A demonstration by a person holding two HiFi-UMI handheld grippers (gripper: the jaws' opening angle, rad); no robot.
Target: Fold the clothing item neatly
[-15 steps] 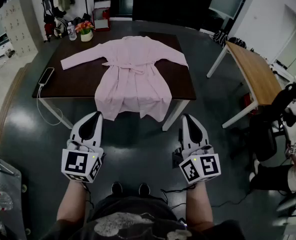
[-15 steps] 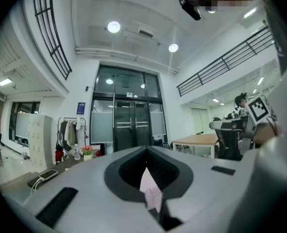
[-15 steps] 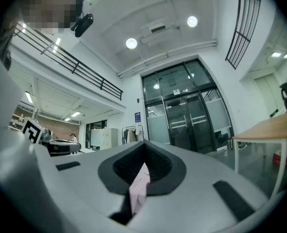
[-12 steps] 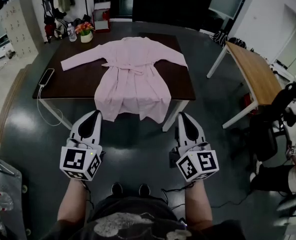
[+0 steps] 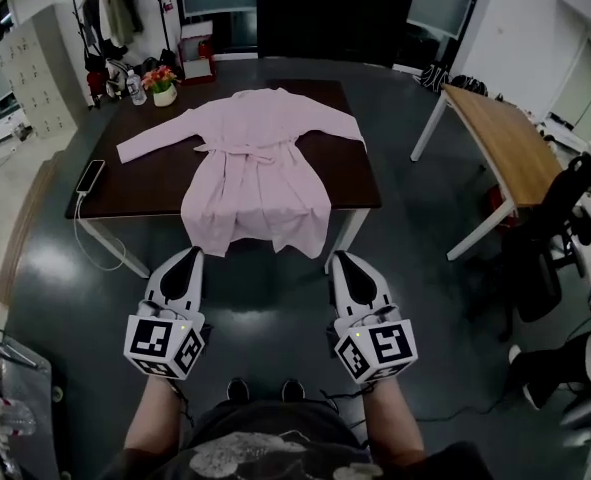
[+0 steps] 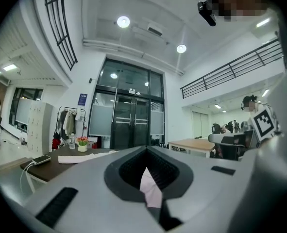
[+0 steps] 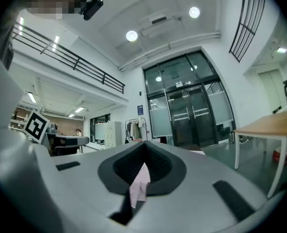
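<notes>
Dark table (image 5: 145,180) ahead, the pink robe (image 5: 260,163) spread flat on it with its hem spilling over the near edge, and the left gripper (image 5: 188,256) and right gripper (image 5: 342,259) hover short of that hem, jaws closed, empty.

Floor (image 5: 265,293) open to table (image 5: 145,183), robe (image 5: 260,168) overhanging edge

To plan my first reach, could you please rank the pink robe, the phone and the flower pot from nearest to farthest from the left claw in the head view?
1. pink robe, hem hanging over the near edge of the table, just ahead of the left claw.
2. phone, on the table's left edge.
3. flower pot, at the table's far left corner.
</notes>
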